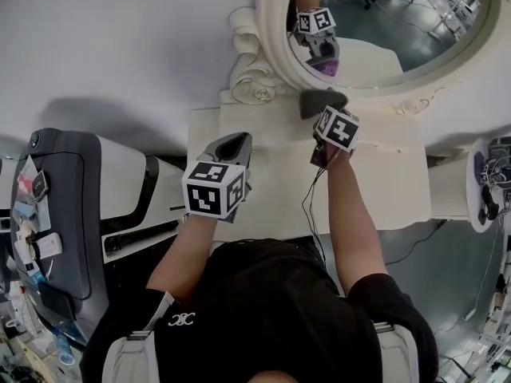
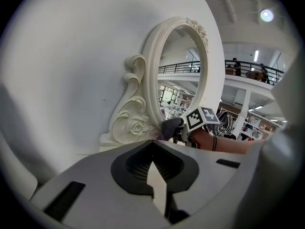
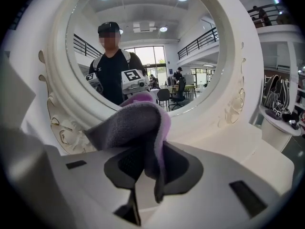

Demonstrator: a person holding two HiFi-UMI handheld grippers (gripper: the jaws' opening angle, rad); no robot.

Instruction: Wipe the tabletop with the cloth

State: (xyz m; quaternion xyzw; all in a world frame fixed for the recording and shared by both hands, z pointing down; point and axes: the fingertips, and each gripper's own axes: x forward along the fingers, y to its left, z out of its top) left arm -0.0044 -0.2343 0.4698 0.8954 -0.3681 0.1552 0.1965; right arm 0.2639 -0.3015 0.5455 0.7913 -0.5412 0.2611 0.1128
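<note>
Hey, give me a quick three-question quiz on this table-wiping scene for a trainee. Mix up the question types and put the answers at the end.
1. Multiple choice: what holds the cloth? A) the left hand-held gripper; B) the right hand-held gripper; C) nothing, it lies loose on the tabletop.
2. True or false: the left hand-held gripper grips a spray bottle.
3. Fill in: at the back of the tabletop stands an oval, ornately framed ____.
Key: 1 B; 2 false; 3 mirror.
</note>
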